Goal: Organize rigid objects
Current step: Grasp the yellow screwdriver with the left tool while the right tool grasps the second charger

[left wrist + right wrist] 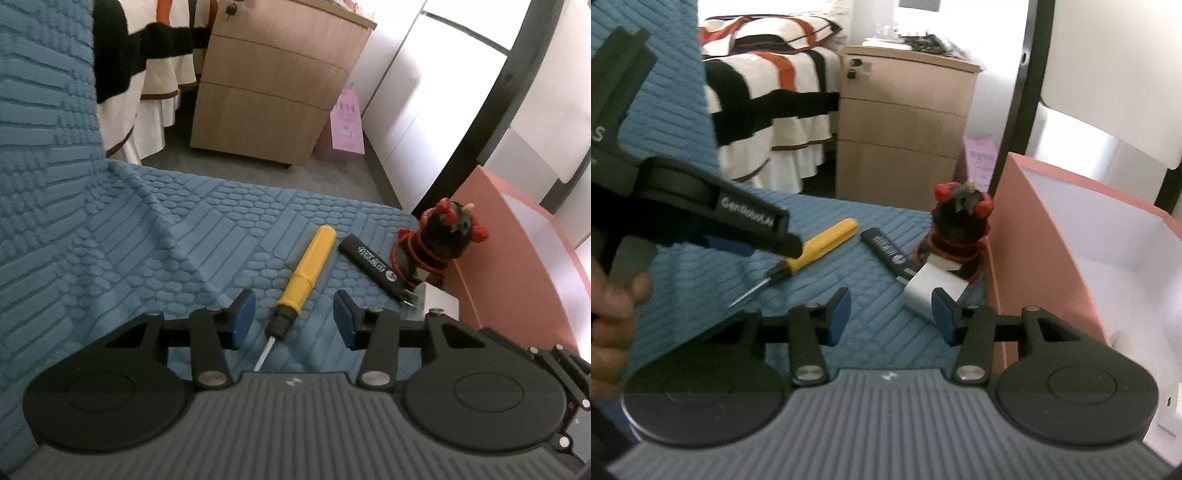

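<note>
Directly ahead of the left gripper (293, 319), the yellow-handled screwdriver (304, 271) lies on the blue textured cover (110, 258), its shaft between the spread jaws, which pinch nothing; its long axis runs away from the claw, handle farthest. The right gripper (888, 315), likewise spread and empty, faces the white charger block (932, 290). Beside these lie a black lighter (369, 262), a black-and-red figurine (441, 236) and the pink box (1015, 258).

Yellow screwdriver (306, 269); blue embossed cover (110, 240); pink box (1027, 236); figurine (960, 221) seemingly black-red.
</note>
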Demonstrator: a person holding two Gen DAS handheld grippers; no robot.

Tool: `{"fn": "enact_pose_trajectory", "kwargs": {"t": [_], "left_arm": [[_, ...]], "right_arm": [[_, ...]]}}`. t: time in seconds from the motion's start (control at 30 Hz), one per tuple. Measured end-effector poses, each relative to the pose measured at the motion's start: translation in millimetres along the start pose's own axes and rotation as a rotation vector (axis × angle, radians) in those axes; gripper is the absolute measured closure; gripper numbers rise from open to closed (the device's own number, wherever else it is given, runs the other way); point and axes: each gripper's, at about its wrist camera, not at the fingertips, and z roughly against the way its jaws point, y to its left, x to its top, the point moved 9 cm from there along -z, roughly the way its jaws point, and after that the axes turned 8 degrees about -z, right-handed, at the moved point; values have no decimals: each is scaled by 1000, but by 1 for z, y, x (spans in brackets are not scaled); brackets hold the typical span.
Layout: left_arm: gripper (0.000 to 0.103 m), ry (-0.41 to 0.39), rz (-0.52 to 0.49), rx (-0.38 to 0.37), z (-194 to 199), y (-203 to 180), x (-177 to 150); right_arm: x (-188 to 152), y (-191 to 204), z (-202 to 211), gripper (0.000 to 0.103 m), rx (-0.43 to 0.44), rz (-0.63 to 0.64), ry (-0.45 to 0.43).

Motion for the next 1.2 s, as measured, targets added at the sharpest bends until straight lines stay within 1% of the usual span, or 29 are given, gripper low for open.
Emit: {"fn": "enact_pose_trajectory", "kwargs": {"t": [0.1, 0.17, 0.3, 0.37, 0.4, 0.43, 0.67, 0.8, 0.9, 0.97, 1.03, 1.07, 1.2], "left_arm": [[52, 9, -6, 2, -10, 2, 6], [54, 19, 1, -9, -18, 3, 7], [58, 44, 1, -18, -28, 2, 4], [59, 50, -2, -28, -30, 0, 3], [59, 54, -4, -32, -31, -1, 2], [59, 58, -7, -34, -32, -2, 1], [64, 63, -24, -28, -35, -5, -2], [69, 60, -37, -13, -34, -5, -3], [69, 64, -70, 6, -33, -8, -5], [69, 71, -102, 24, -32, -12, -7], [74, 70, -114, 36, -31, -14, -9], [79, 70, -114, 42, -31, -14, -10], [81, 82, -106, 35, -27, -16, -13]], "right_arm": [[1, 0, -13, 52, -34, 20, -15], [2, -2, -21, 52, -67, 31, -24], [4, -12, -32, 51, -122, 16, -27], [6, -14, -36, 51, -127, 5, -21], [6, -15, -38, 48, -130, 1, -19], [6, -16, -40, 47, -137, -1, -19], [0, -20, -51, 47, -174, -26, 22], [-5, -20, -54, 47, -171, -45, 46], [-7, -20, -54, 48, -169, -41, 52], [-8, -18, -54, 46, -158, -23, 62], [-9, -18, -54, 51, -160, -5, 63], [-9, -18, -53, 51, -159, -4, 64], [-8, -19, -50, 52, -133, -22, 69]]}}
